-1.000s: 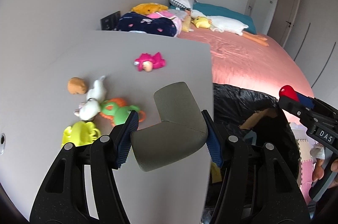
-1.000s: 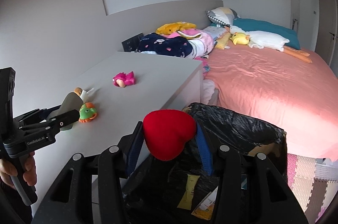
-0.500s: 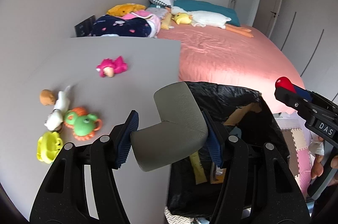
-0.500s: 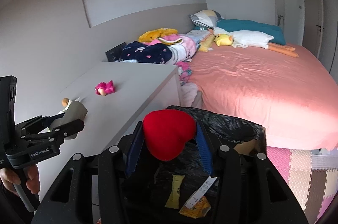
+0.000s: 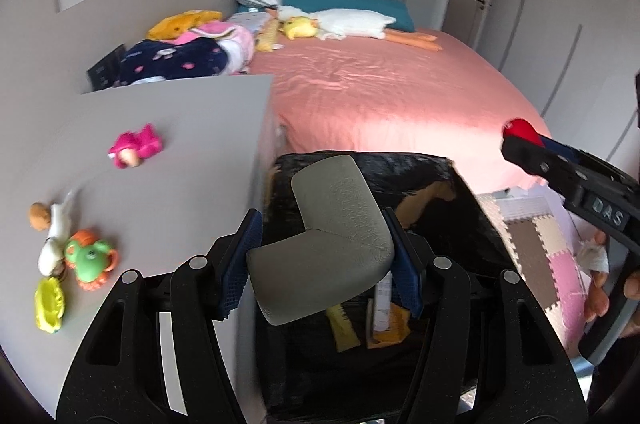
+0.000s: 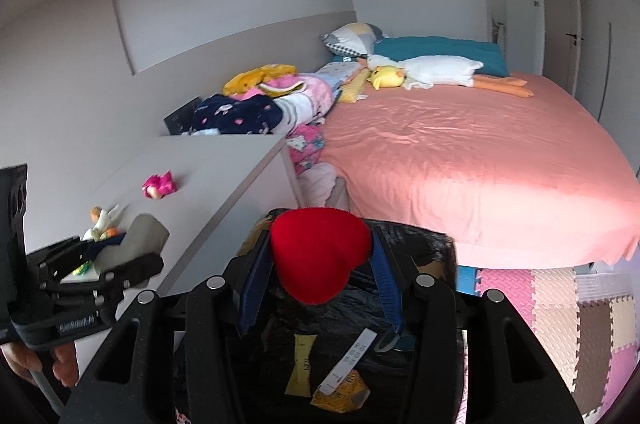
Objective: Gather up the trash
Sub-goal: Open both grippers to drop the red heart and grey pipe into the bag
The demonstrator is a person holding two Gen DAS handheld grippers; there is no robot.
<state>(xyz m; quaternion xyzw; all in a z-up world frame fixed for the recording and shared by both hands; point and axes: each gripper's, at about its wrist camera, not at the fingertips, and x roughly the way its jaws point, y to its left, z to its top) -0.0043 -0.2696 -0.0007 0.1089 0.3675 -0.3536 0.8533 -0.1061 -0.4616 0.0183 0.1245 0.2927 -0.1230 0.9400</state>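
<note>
Jaws of both grippers pinch trash: left gripper w/ grey L-shaped foam piece, right gripper w/ red foam heart, each hanging over the open black bin bag beside the worktop, prob for dropping in

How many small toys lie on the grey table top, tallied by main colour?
Pink: 1, pink plush doll
White: 1, white figure with a brown head
Green: 1, green and orange frog toy
Yellow: 1, yellow plastic toy
Total: 4
</note>
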